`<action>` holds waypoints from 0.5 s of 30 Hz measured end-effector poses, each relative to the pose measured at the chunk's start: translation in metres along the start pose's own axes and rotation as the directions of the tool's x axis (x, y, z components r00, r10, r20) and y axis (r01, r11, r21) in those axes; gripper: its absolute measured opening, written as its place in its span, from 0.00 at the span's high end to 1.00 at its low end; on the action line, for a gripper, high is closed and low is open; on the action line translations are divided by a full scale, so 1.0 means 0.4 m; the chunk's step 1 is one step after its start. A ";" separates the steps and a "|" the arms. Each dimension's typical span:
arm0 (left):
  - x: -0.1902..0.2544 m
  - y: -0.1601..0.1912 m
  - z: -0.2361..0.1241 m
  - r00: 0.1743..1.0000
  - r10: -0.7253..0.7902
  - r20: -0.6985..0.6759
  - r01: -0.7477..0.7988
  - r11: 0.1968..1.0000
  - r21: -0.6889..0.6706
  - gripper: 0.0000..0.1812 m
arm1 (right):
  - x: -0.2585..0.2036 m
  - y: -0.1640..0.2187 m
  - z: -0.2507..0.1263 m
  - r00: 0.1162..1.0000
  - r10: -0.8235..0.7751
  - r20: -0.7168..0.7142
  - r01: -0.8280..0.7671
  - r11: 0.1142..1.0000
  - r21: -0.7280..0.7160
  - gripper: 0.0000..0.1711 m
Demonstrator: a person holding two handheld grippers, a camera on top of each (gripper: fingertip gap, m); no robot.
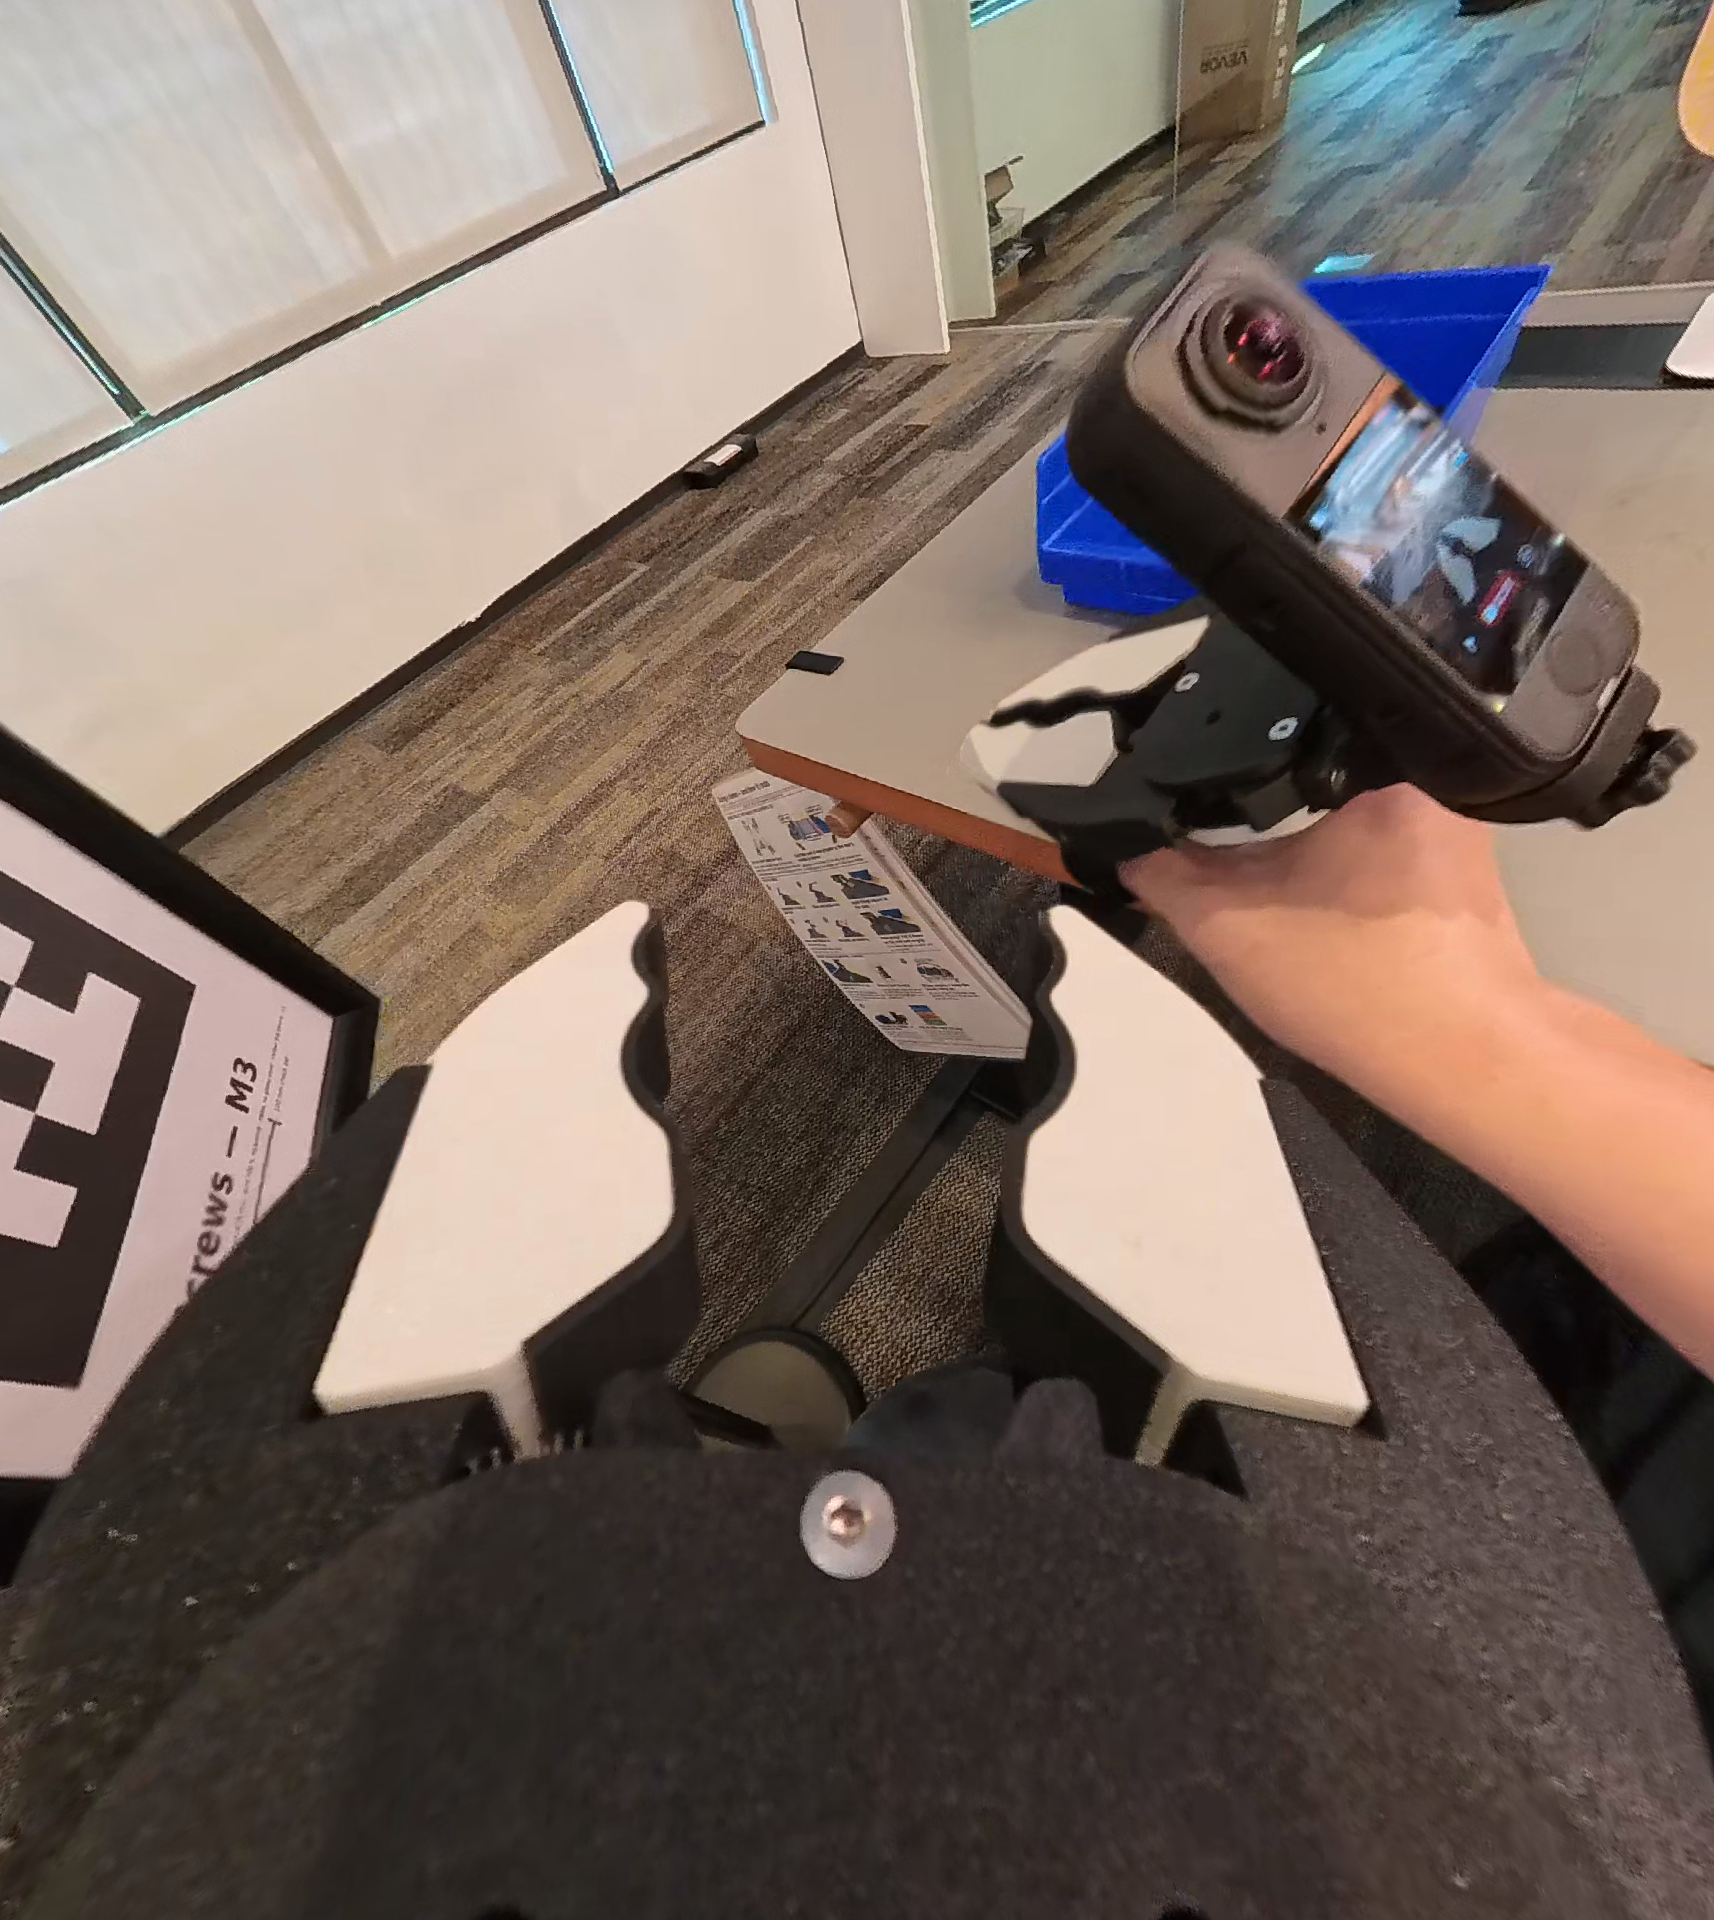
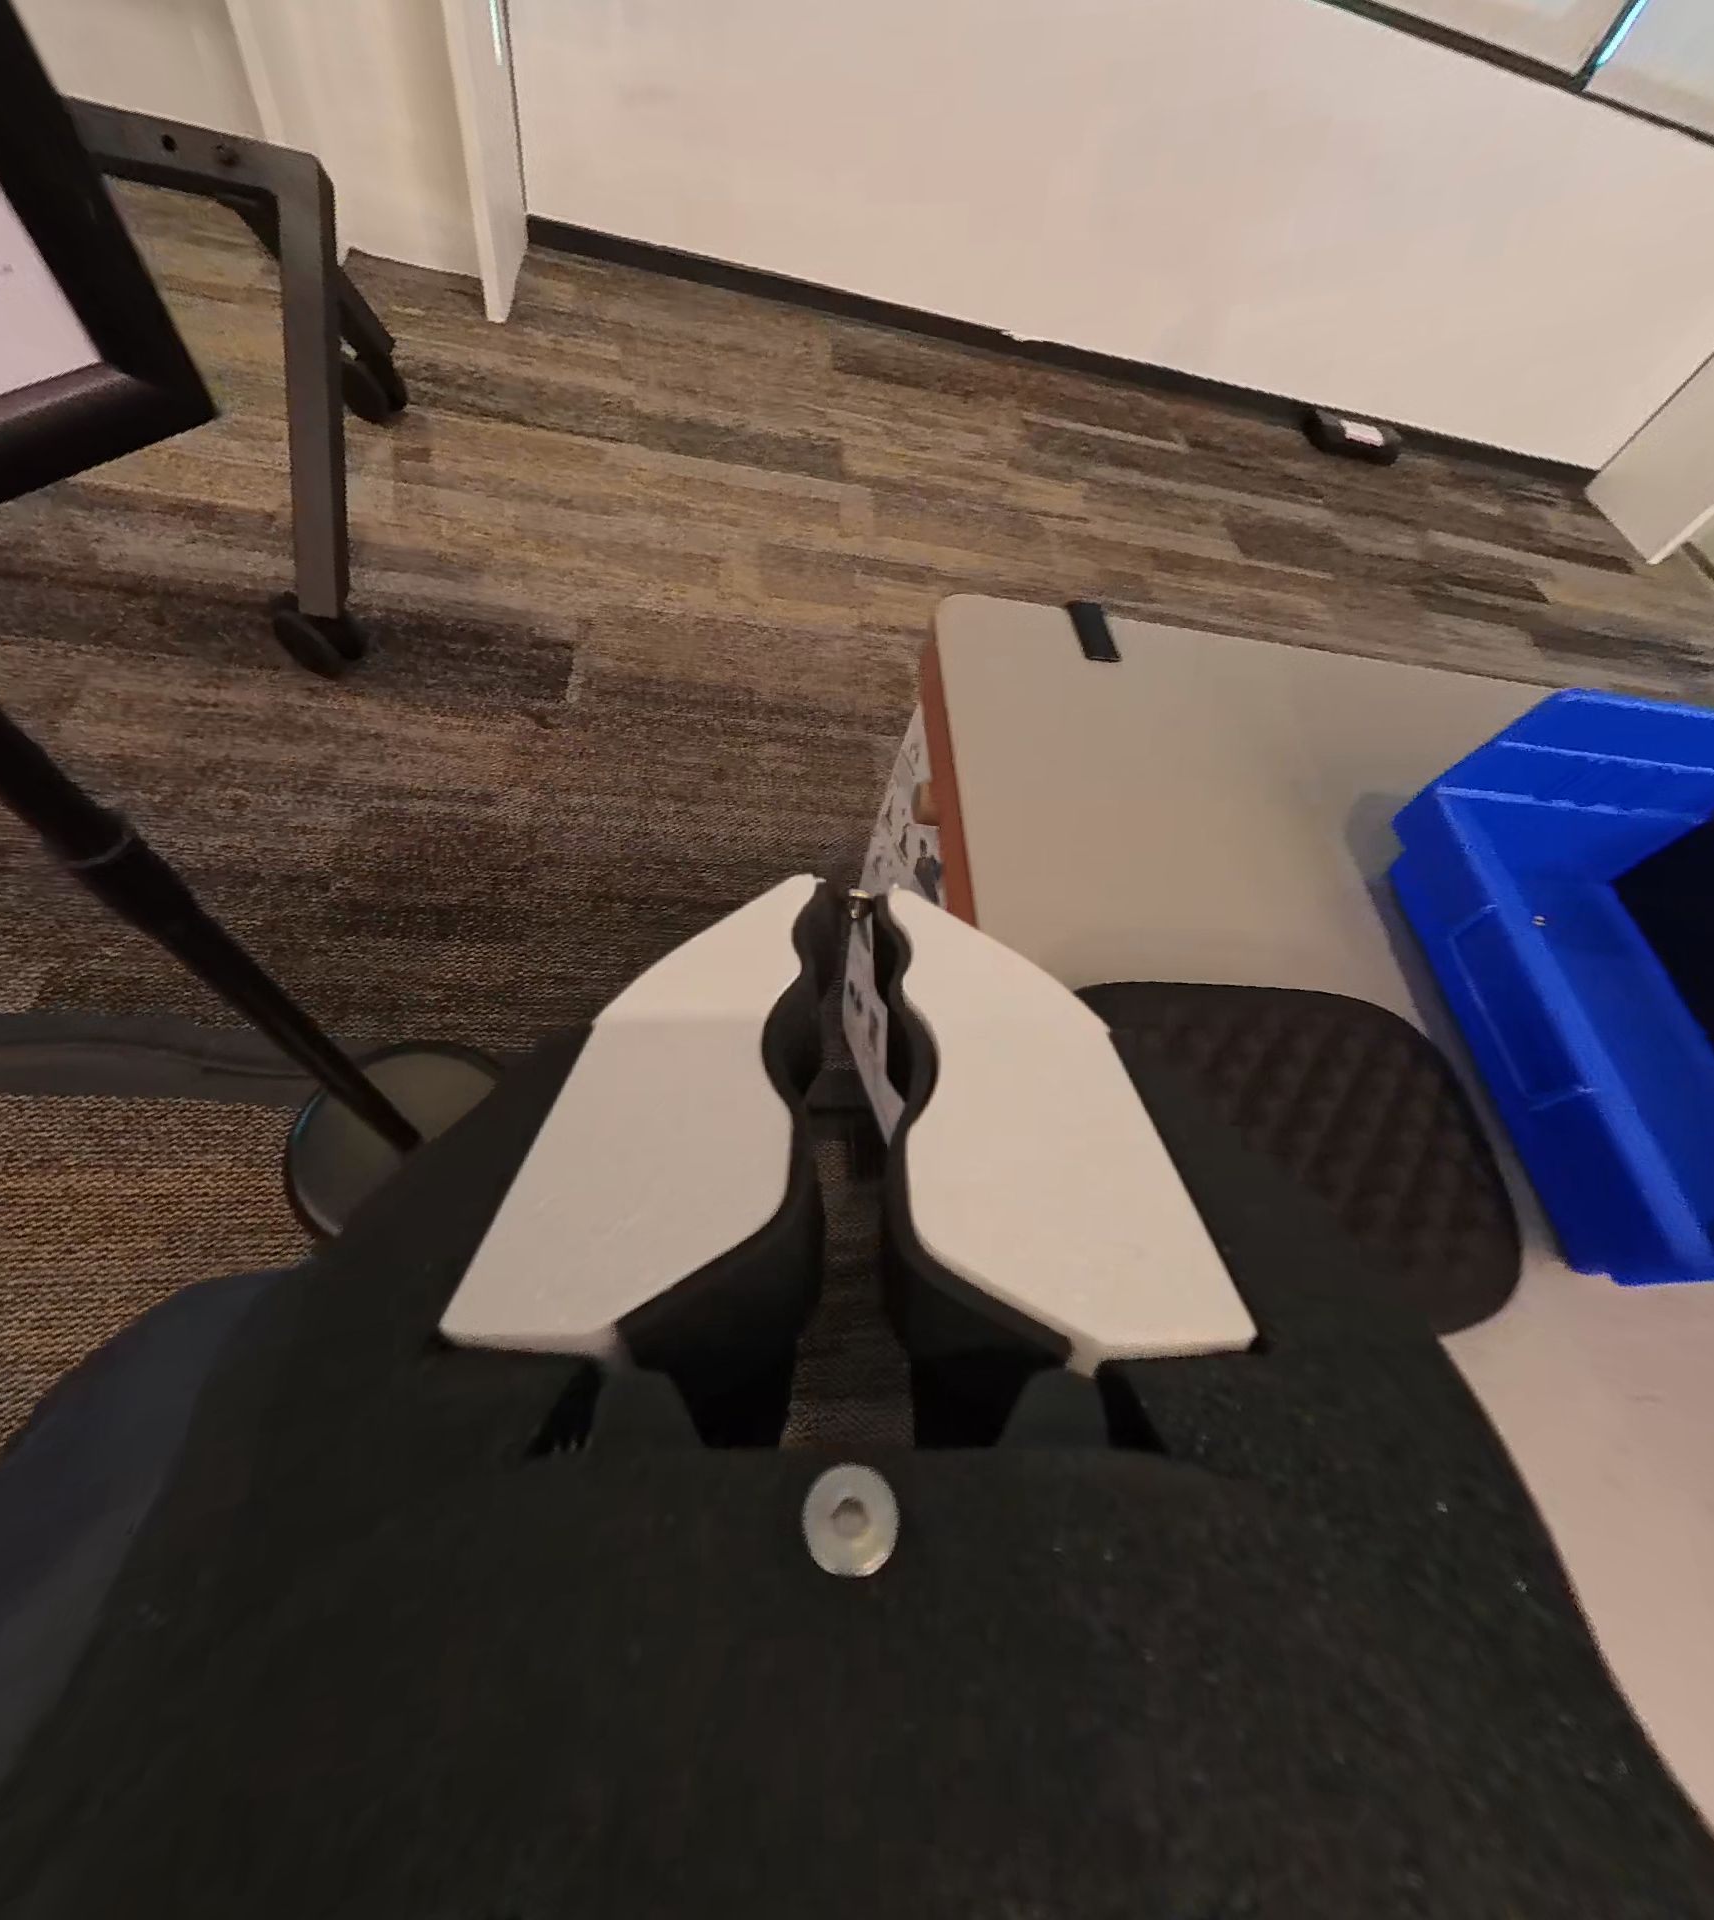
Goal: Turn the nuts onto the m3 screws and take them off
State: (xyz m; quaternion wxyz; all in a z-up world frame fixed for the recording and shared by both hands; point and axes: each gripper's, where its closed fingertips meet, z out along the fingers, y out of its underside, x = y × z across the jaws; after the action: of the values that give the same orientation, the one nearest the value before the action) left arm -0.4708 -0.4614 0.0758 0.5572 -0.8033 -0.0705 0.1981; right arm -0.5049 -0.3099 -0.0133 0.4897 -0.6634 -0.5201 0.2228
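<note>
- Left gripper (image 1: pixel 848 935) spread wide, holding nothing
- Right gripper (image 2: pixel 853 902) pinching one small screw (image 2: pixel 851 908) at its tips
- One blue bin (image 2: pixel 1559 987) near the table (image 2: pixel 1196 779) corner
- One framed sign (image 1: pixel 53 1195) bears printed writing

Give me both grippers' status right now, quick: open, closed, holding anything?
Left gripper: open, jaws wide apart, nothing between them.
Right gripper: jaws nearly closed, pinching a small screw at the tips.

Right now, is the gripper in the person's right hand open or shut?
Shut: the right gripper pinches a small screw at its nearly touching tips.
</note>
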 end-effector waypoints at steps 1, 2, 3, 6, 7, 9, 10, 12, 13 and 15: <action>0.005 -0.001 0.003 1.000 0.003 -0.004 -0.003 1.000 0.001 0.63 | 0.019 -0.001 -0.005 1.000 -0.001 -0.017 0.001 1.000 0.003 0.96; 0.010 -0.002 0.008 1.000 0.007 -0.008 -0.007 1.000 0.002 0.63 | 0.040 -0.001 -0.011 0.999 -0.002 -0.036 0.002 1.000 0.007 0.96; 0.017 -0.003 0.013 1.000 0.010 -0.015 -0.010 1.000 0.002 0.63 | 0.063 0.000 -0.018 0.998 -0.001 -0.056 0.001 1.000 0.009 0.96; 0.041 -0.001 0.029 0.999 0.017 -0.036 -0.017 1.000 0.002 0.63 | 0.137 0.008 -0.042 0.993 0.014 -0.114 -0.011 1.000 0.025 0.96; 0.050 0.000 0.035 0.999 0.019 -0.044 -0.019 1.000 0.002 0.63 | 0.162 0.011 -0.051 0.991 0.022 -0.129 -0.018 0.999 0.031 0.96; 0.069 0.002 0.048 0.998 0.023 -0.061 -0.023 1.000 0.002 0.63 | 0.214 0.021 -0.070 0.985 0.031 -0.167 -0.025 0.999 0.039 0.96; 0.078 0.004 0.054 0.997 0.025 -0.068 -0.026 1.000 0.000 0.63 | 0.240 0.027 -0.081 0.982 0.033 -0.187 -0.025 0.999 0.042 0.96; 0.096 0.006 0.068 0.996 0.028 -0.084 -0.028 1.000 0.000 0.63 | 0.291 0.042 -0.106 0.975 0.038 -0.221 -0.029 0.999 0.044 0.96; 0.106 0.008 0.075 0.995 0.028 -0.095 -0.028 1.000 -0.001 0.63 | 0.316 0.053 -0.119 0.971 0.043 -0.236 -0.034 0.998 0.045 0.96; 0.126 0.012 0.089 0.993 0.030 -0.116 -0.030 1.000 -0.001 0.63 | 0.368 0.079 -0.151 0.960 0.039 -0.278 -0.029 0.999 0.042 0.96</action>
State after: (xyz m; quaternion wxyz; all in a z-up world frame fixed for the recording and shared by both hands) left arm -0.4394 -0.4155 0.0487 0.5561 -0.8153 -0.0265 0.1594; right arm -0.3883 -0.2007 0.0157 0.5664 -0.6877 -0.4303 0.1455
